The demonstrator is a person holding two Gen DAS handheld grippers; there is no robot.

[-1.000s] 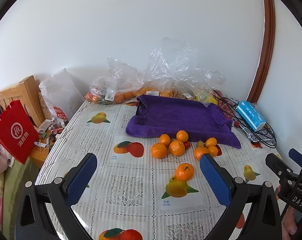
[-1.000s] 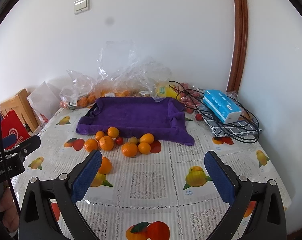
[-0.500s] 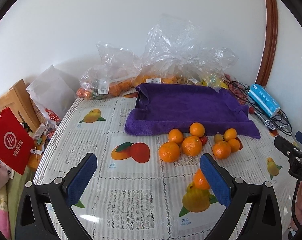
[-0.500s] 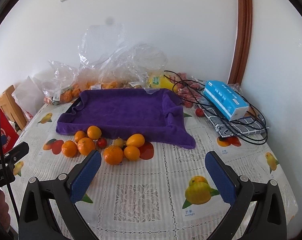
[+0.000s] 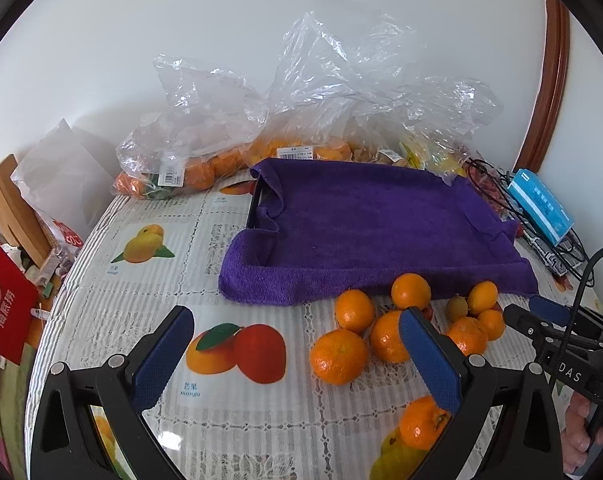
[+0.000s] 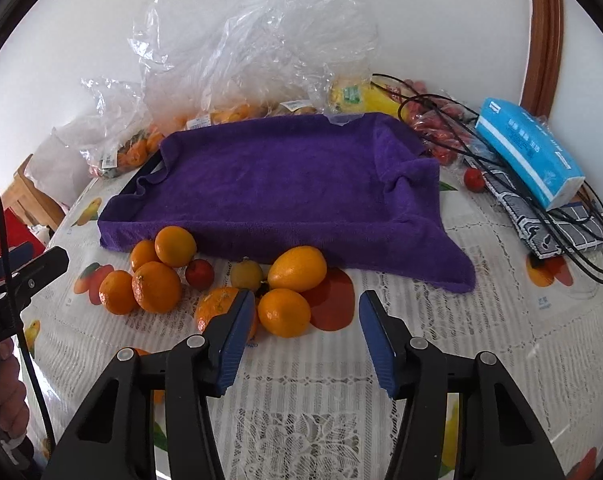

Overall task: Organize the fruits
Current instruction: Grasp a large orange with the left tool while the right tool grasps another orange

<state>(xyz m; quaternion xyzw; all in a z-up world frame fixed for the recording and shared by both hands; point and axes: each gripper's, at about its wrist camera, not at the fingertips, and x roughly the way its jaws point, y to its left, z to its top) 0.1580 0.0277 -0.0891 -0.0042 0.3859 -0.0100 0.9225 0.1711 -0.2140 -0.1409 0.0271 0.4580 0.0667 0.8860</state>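
purple terry towel (image 6: 285, 184), dimpled round oranges (image 6: 284, 312) on lace tablecloth (image 6: 301, 400)

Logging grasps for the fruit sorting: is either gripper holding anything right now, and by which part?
Nothing is held. The left gripper is open over the tablecloth; the right gripper has its jaws closing, with nothing between them yet, just short of a small orange fruit.

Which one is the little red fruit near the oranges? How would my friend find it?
Find the big purple towel in the middle of the table. Right along its front edge sits a bunch of oranges. The little red fruit is tucked among them, the smallest, and the only dark red one there.
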